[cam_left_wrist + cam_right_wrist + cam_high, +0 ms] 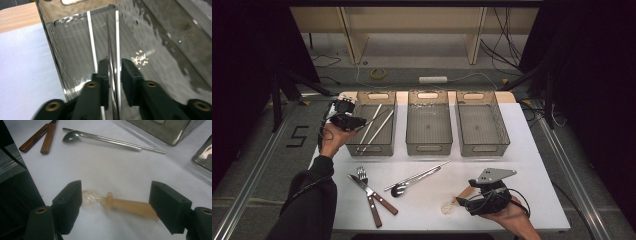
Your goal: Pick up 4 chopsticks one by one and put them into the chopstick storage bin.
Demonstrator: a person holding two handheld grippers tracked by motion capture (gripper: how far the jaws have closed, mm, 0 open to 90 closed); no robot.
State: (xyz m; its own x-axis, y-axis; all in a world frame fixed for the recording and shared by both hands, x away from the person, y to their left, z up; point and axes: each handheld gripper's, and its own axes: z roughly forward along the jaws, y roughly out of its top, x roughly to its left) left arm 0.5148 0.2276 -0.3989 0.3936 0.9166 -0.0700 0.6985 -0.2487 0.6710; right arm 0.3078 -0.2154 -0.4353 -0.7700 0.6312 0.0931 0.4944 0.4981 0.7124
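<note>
The left gripper (115,82), jaws slightly parted around a thin metal chopstick (117,47) running lengthwise into the far-left bin (388,146), looks set to drop it, while the right gripper (115,207) (jaws wide) straddles a pale plastic spoon (125,205) lying crosswise between them.

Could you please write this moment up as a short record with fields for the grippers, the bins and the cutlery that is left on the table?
work: sorting cutlery into bins
left gripper: over the left bin, jaws slightly apart, a thin metal chopstick between them; whether the pads press on it cannot be told
left bin contents: metal chopsticks
middle bin: empty
right bin: empty
right gripper: open, jaws either side of a translucent spoon lying on the table
left on table: metal spoon, fork, two wooden-handled pieces
</note>
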